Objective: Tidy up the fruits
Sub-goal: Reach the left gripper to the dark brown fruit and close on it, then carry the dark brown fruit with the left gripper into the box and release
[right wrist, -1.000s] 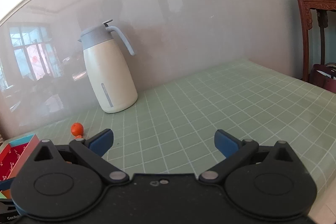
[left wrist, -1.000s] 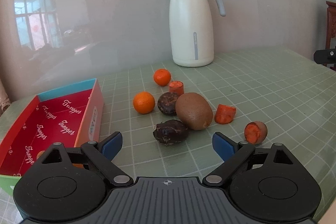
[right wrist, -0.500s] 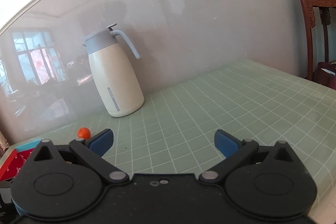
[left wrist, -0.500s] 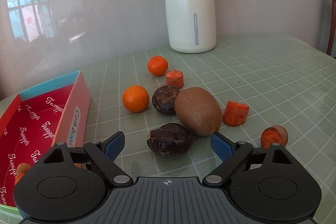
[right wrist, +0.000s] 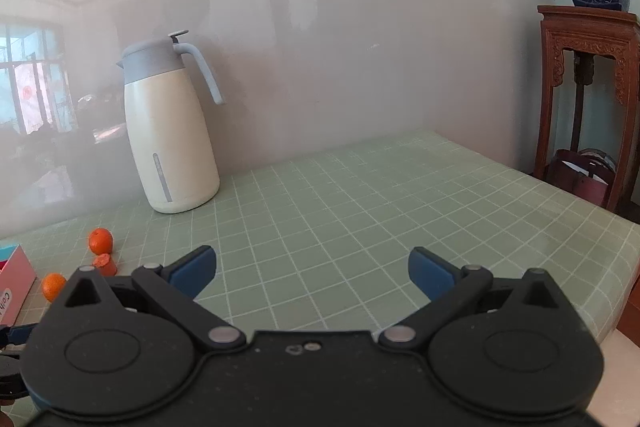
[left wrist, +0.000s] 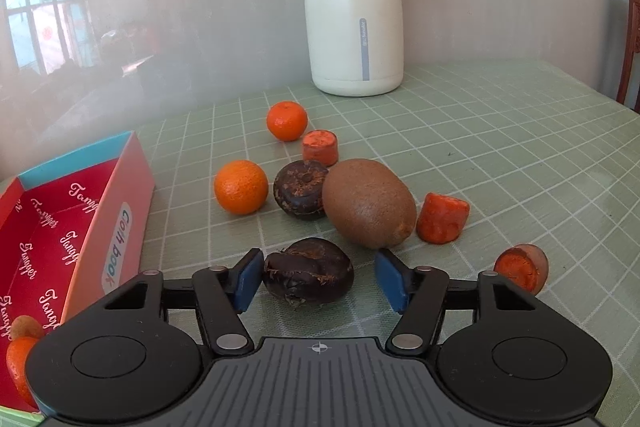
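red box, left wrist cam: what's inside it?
In the red box, an orange fruit and a brownish piece lie at the near corner. The left gripper's body covers the rest of that corner; the visible floor is otherwise bare.

You had the red box [left wrist: 60, 223] with "Tangper" repeated in white script across its inner floor and walls, spelling uncertain. Its pink outer side wall carried a white oval label reading "Coih book", last letters unsure. The jug's [left wrist: 354, 15] grey strip had small print you couldn't read.
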The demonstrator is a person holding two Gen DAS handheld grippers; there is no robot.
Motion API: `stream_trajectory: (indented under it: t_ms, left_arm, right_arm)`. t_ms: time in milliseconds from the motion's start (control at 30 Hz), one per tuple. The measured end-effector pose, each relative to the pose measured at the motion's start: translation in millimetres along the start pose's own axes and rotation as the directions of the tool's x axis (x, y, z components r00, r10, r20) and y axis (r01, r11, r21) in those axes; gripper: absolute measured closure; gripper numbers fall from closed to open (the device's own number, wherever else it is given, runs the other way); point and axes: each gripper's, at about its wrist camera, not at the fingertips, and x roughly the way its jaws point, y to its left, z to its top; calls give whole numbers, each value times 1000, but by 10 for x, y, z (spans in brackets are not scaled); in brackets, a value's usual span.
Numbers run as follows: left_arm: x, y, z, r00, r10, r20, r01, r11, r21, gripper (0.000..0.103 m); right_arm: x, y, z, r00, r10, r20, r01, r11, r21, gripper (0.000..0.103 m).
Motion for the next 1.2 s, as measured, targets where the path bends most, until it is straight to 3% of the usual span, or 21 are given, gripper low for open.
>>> stream_trajectory:
  t_ms: [300,600,733,933,1200]
  left_arm:
    - [-22,-46,-21,1000,5,18,-6,1000,29,56]
    - [-72,-59,-24,999,16,31,-17,1000,26,56]
    - [-167,-16,-22,997,30,74,-30,1000,7,56]
    - [-361,138,0,985,81,150,-74,996,-48,56]
    - [-595,509,12,955,207,211,-176,972,-157,56]
  right_arm:
    - [-29,-97,22,997,-73,28,72,997,31,0]
    - [-2,-77,0,995,-98,17,97,995,12,0]
    - [9,-48,-4,995,-99,13,99,995,1,0]
    - [20,-8,-14,995,-95,1,95,995,-12,0]
    - [37,114,-34,997,-78,-9,77,996,-39,0]
